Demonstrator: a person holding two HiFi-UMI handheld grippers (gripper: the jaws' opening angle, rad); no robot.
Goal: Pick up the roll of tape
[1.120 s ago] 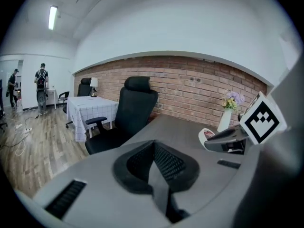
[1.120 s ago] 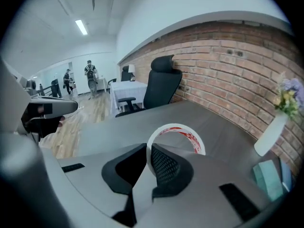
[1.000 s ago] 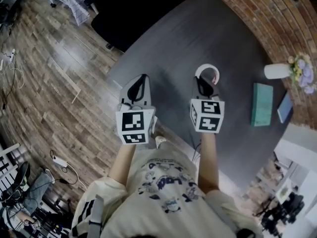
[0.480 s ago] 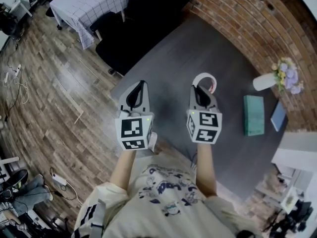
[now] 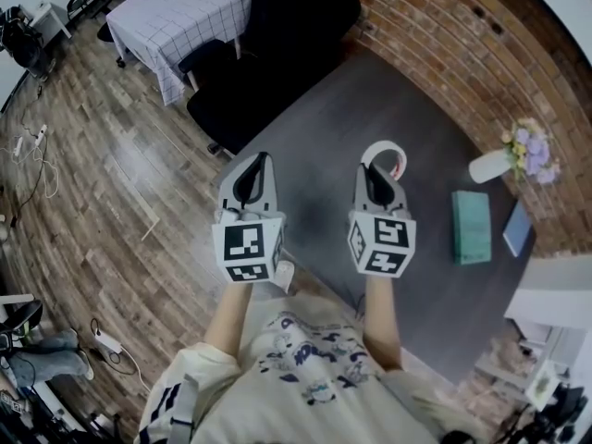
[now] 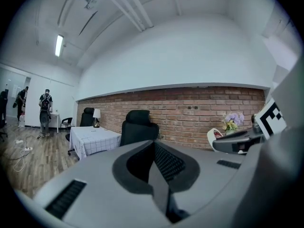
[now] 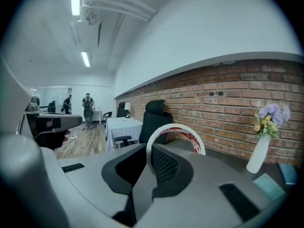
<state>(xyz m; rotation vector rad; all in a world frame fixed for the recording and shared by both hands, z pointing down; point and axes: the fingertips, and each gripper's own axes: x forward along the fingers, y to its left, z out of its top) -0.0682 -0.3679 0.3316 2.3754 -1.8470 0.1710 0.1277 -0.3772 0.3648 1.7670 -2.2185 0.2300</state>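
Seen from above, a person holds two grippers side by side over a grey table (image 5: 324, 109). Right of centre in the frame, the right gripper (image 5: 375, 170) has its jaws narrowed onto the rim of the roll of tape (image 5: 384, 144), a white ring with red print that stands upright past the jaw tips. The left gripper (image 5: 261, 161), left of centre, has its jaws pressed together with nothing between them. A vase of flowers (image 5: 490, 165) and a teal box (image 5: 470, 227) sit at the right edge.

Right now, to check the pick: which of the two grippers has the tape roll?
The right gripper, its jaws clamped on the white tape roll; the left gripper is shut on nothing.
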